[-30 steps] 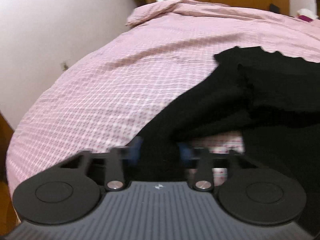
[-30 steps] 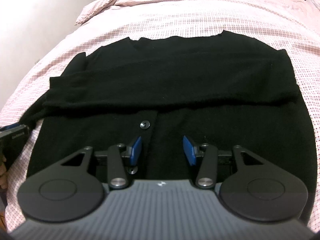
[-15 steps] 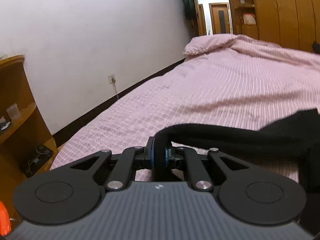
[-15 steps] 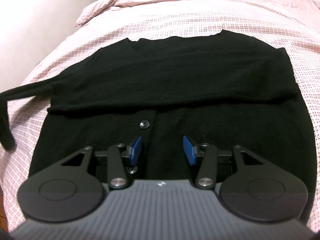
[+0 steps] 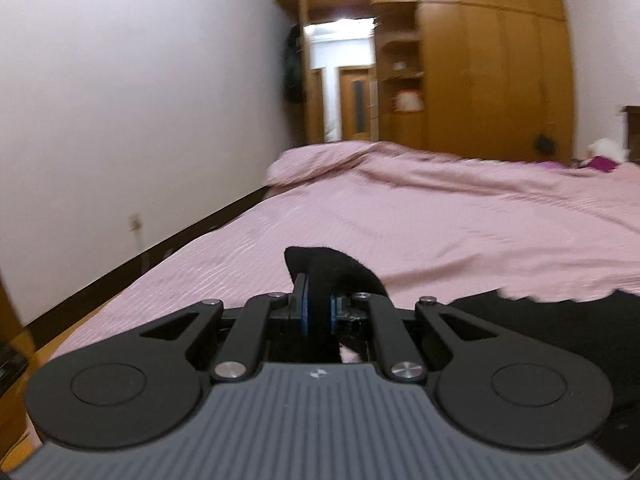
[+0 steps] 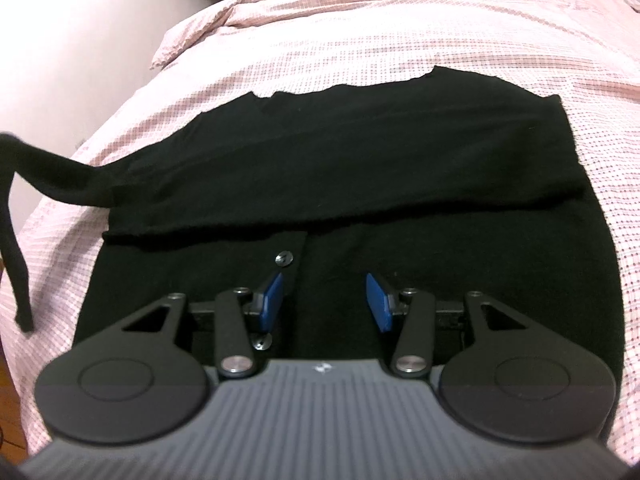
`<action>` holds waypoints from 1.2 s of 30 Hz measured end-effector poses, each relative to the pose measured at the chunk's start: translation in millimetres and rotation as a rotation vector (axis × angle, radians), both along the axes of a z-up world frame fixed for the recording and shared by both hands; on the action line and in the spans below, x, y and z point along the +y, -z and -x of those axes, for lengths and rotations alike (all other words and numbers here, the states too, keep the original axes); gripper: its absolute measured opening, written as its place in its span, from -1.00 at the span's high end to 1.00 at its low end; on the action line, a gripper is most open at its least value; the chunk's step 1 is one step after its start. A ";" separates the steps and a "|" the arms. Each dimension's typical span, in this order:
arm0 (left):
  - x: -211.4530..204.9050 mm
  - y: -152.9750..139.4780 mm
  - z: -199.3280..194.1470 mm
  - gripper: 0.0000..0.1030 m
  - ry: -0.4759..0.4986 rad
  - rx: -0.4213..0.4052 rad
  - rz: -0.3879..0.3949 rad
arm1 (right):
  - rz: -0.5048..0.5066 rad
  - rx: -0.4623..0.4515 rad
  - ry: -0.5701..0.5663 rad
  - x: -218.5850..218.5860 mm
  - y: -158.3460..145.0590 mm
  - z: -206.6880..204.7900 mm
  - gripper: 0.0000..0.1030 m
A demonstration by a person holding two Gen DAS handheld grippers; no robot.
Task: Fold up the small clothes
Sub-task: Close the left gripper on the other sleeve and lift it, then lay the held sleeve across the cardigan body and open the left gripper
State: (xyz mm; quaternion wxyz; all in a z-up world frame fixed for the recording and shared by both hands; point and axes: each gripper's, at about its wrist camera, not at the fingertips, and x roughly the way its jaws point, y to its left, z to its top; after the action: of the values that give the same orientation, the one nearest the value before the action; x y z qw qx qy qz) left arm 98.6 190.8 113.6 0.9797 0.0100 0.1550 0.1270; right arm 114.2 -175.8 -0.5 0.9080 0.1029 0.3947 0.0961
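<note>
A black buttoned cardigan (image 6: 360, 168) lies flat on the pink checked bed, one sleeve folded across its chest. Its left sleeve (image 6: 48, 176) is lifted off the bed at the far left, and its cuff end hangs down. My left gripper (image 5: 316, 312) is shut on that black sleeve (image 5: 332, 268), held above the bed; part of the cardigan (image 5: 560, 320) shows at lower right. My right gripper (image 6: 324, 300) is open and empty, hovering just over the cardigan's lower front near a button (image 6: 285, 258).
The pink bed cover (image 5: 440, 220) stretches ahead, with a rumpled duvet at its far end. A white wall (image 5: 140, 100) runs along the left of the bed. Wooden wardrobes (image 5: 492, 80) and a doorway stand behind. The bed's left edge (image 6: 24, 272) is close.
My left gripper closed on the sleeve and lifted it up and away from the bed. The sleeve now hangs in the air at the left. The right gripper stayed put.
</note>
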 end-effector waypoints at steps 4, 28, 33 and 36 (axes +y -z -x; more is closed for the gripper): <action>-40.9 -12.3 -4.0 0.79 0.110 -0.004 0.001 | -0.011 -0.015 0.023 -9.7 -4.4 3.3 0.06; -180.3 104.7 -82.7 0.39 0.366 0.377 0.082 | -0.057 -0.015 0.128 -71.3 14.0 7.8 0.06; -171.5 94.4 -59.4 -0.24 0.340 0.375 0.073 | -0.053 -0.020 0.120 -71.5 13.5 7.4 0.06; -151.9 80.2 -42.0 -0.30 0.329 0.369 0.112 | -0.048 -0.028 0.108 -66.5 9.8 8.3 0.05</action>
State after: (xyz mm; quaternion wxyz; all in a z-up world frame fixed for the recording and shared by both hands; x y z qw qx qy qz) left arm 140.6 38.8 33.4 0.9413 0.0038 0.3342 -0.0468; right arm 105.9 -242.3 -10.3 0.9146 0.1442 0.3732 0.0578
